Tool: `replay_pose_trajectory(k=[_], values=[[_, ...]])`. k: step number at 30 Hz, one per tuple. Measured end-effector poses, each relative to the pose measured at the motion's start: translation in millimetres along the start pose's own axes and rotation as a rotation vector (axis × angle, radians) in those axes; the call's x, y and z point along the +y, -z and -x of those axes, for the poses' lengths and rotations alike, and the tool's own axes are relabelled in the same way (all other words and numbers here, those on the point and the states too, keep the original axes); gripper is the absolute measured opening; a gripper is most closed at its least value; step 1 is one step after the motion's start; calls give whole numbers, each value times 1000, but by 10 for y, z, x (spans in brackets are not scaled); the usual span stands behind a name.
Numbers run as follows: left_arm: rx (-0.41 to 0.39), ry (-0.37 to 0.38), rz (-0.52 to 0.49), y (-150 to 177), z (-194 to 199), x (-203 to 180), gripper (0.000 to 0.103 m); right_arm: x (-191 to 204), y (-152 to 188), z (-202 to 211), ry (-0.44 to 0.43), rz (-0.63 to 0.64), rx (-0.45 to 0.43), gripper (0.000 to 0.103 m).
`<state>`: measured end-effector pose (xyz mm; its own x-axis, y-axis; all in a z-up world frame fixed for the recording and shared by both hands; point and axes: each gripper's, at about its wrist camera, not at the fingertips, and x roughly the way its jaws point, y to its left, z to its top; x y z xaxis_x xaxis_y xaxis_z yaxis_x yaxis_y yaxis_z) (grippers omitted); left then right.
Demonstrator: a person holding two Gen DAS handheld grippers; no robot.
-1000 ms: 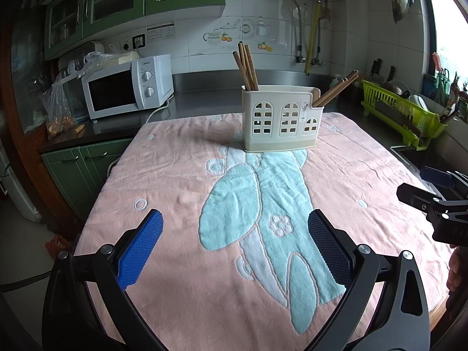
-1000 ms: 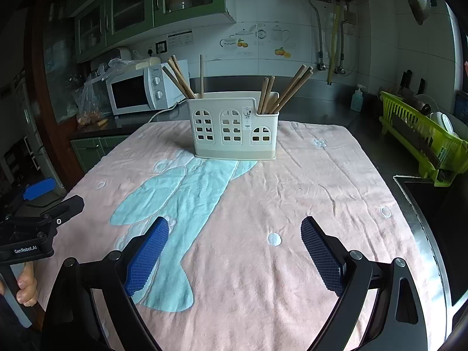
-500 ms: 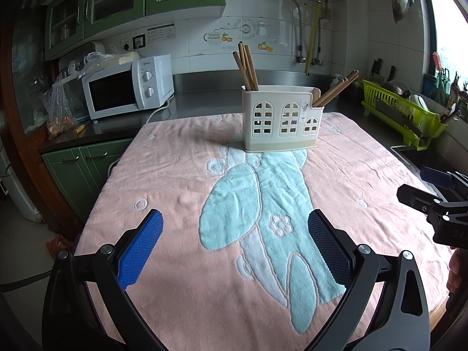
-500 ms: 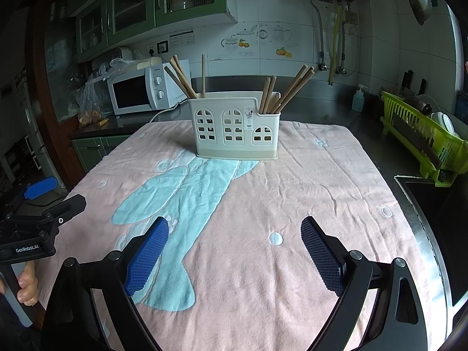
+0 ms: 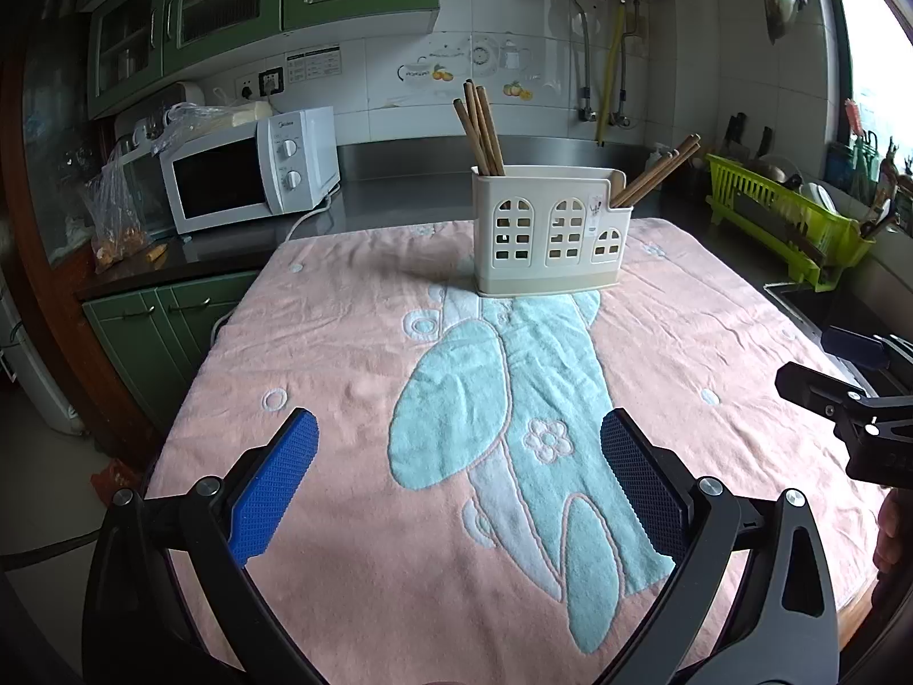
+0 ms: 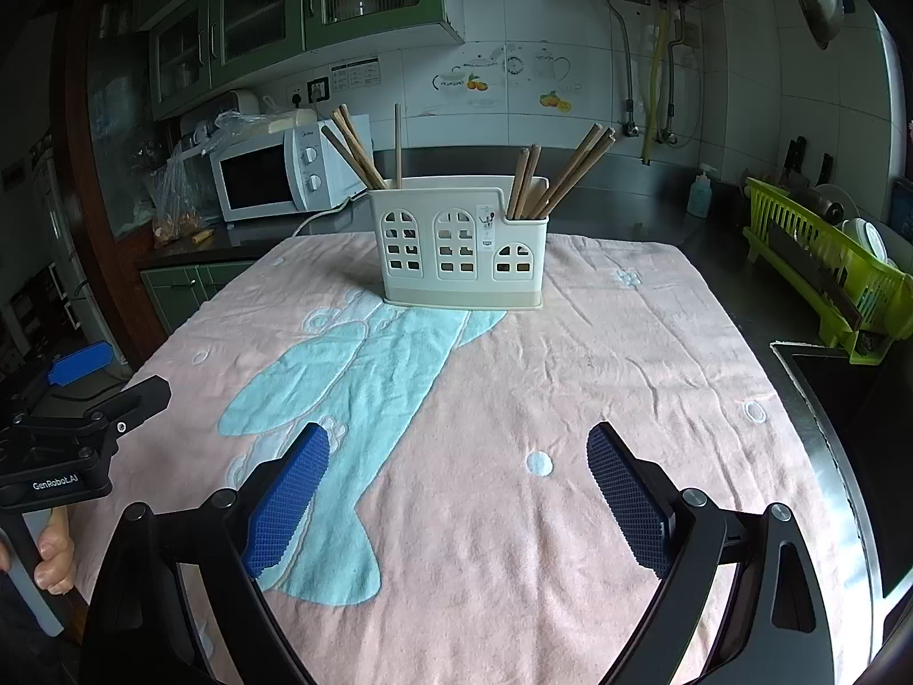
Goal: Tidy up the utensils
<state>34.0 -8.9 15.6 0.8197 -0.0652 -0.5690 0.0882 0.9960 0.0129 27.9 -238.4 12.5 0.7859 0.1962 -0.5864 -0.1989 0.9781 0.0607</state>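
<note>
Kitchen table under a pink towel (image 5: 354, 331): at its far end stands the cream utensil holder (image 5: 550, 228), upright, wooden chopsticks (image 6: 351, 151) split between its left and right compartments — the middle one looks empty from here. Nothing loose lies on the cloth. Both the left gripper (image 5: 459, 476) and the right gripper (image 6: 456, 491) hover well short of it, jaws wide apart, empty. Judged so, the sorting hasn't begun — next comes a reach forward to pinch one stick near its top.

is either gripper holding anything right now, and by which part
Nothing is held. The left gripper and the right gripper both have their jaws wide apart over the towel; the chopsticks all stand in the holder.
</note>
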Motion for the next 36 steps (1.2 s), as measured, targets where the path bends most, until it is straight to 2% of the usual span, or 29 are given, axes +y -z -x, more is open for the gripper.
replay_pose_trajectory(k=[36], values=[[27,-11,1,55,-106,-15,98,-37,34,-48,-1,-4,10,89]])
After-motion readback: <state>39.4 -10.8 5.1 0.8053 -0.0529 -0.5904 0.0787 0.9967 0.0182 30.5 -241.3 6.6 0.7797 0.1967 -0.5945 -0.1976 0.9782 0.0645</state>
